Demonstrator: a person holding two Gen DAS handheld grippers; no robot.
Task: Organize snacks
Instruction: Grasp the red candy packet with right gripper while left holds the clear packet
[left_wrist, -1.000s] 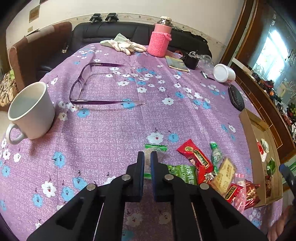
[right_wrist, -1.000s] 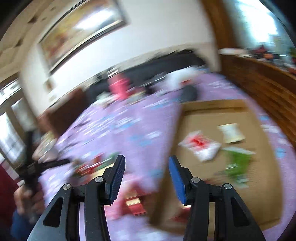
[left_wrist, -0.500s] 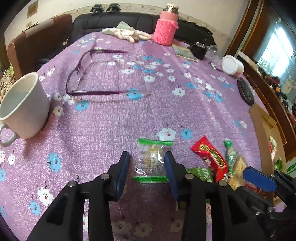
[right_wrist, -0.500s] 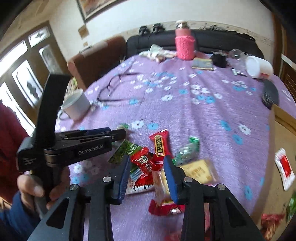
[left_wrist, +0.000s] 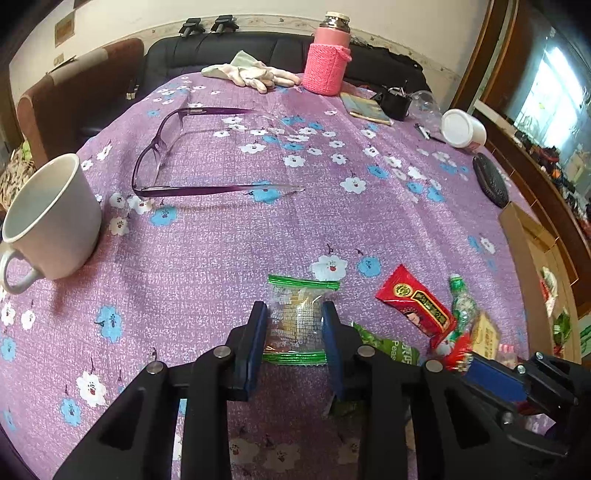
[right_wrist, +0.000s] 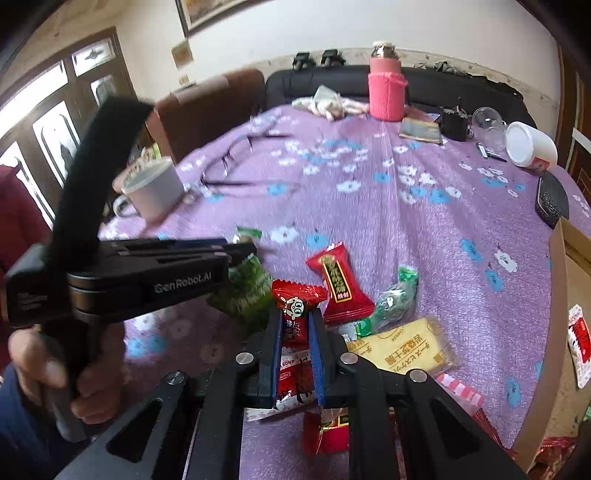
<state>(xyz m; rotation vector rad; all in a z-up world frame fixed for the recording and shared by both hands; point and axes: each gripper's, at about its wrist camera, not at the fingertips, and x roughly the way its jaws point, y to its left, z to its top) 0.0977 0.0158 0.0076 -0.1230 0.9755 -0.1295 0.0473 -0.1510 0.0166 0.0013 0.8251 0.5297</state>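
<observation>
A purple cloth with white and blue flowers (left_wrist: 229, 236) covers the tabletop. The left claw (left_wrist: 294, 332) sits low over it with its two blue-padded fingers set on either side of a clear packet with green sealed ends (left_wrist: 299, 317); the pads look to be touching the packet's sides, though whether they are pressing it cannot be told. The right claw (right_wrist: 295, 343) has closed narrowly on a red candy wrapper with a cartoon face (right_wrist: 295, 314), which stands between its fingers.

The rest of the snacks lie in a loose heap near the front right of the tabletop: a red packet with a dark label (right_wrist: 338, 284), a green twisted sweet (right_wrist: 397, 299), a green bag (right_wrist: 243, 291) and a yellow packet (right_wrist: 402, 350). At the right edge stands an open cardboard box (left_wrist: 517, 225) with a few wrappers inside.

Farther back on the cloth are a white mug (left_wrist: 51, 221), purple glasses (left_wrist: 162, 158), pale gloves (left_wrist: 251, 74), a pink flask in a knitted sleeve (left_wrist: 328, 59), a white tub lying on its side (left_wrist: 463, 127) and a dark oval case (left_wrist: 489, 181). Behind the tabletop are a black sofa (left_wrist: 229, 51), a brown armchair (left_wrist: 81, 88) and a cream wall; the right wrist view shows dark-framed windows (right_wrist: 48, 114) on the left.
</observation>
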